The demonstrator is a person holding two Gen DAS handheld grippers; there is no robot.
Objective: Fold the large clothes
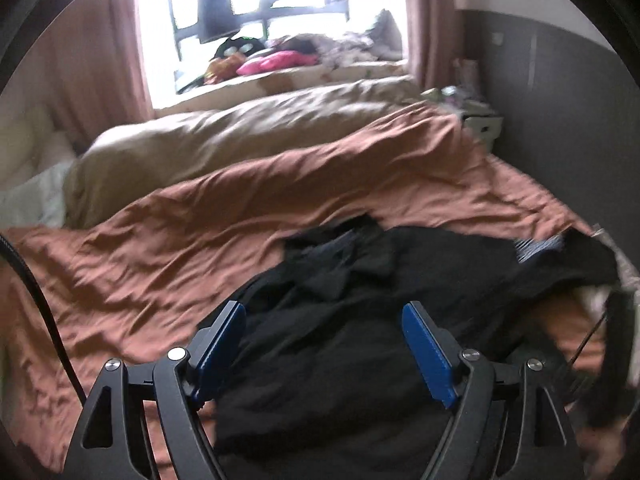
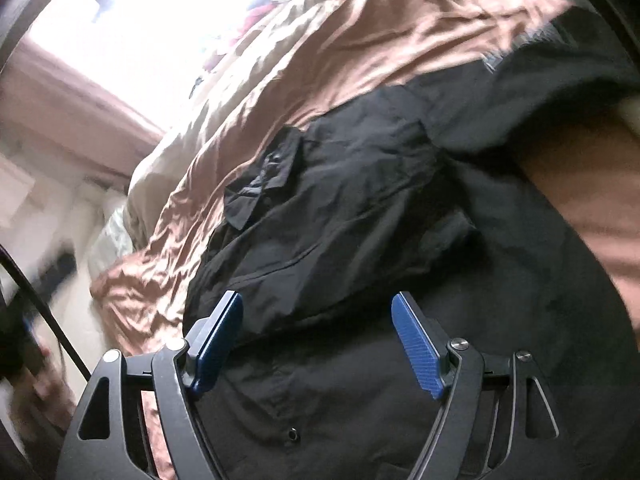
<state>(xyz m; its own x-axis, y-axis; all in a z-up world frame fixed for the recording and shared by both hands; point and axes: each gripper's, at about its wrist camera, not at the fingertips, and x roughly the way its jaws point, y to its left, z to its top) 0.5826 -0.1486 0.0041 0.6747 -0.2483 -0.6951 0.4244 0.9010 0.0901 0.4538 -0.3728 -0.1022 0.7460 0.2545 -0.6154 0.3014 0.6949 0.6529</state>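
Left gripper (image 1: 324, 350) fingers (image 1: 222, 342) spread wide, nothing held, over the near part of a black garment (image 1: 340, 360) crumpled on the bed. Right gripper (image 2: 318, 340) fingers (image 2: 416, 346) also wide and empty, low over the same garment (image 2: 360, 220); a pocket flap (image 2: 260, 184) and a snap (image 2: 293, 435) show, so likely a jacket or shirt. It lies on a rust sheet (image 1: 160, 248), a beige duvet (image 1: 240, 132) behind it.

Likely step: find two edges and spread it flat. Better to pinch a hem or shoulder seam, one layer only, both grippers well apart, then lift and shake out.

Hard to tell: both views motion-blurred; the garment's outline, sleeves and collar are lost in dark folds. Its right side is cut off by the fisheye edge. A striped bit (image 1: 536, 246) at the far edge is unclear.
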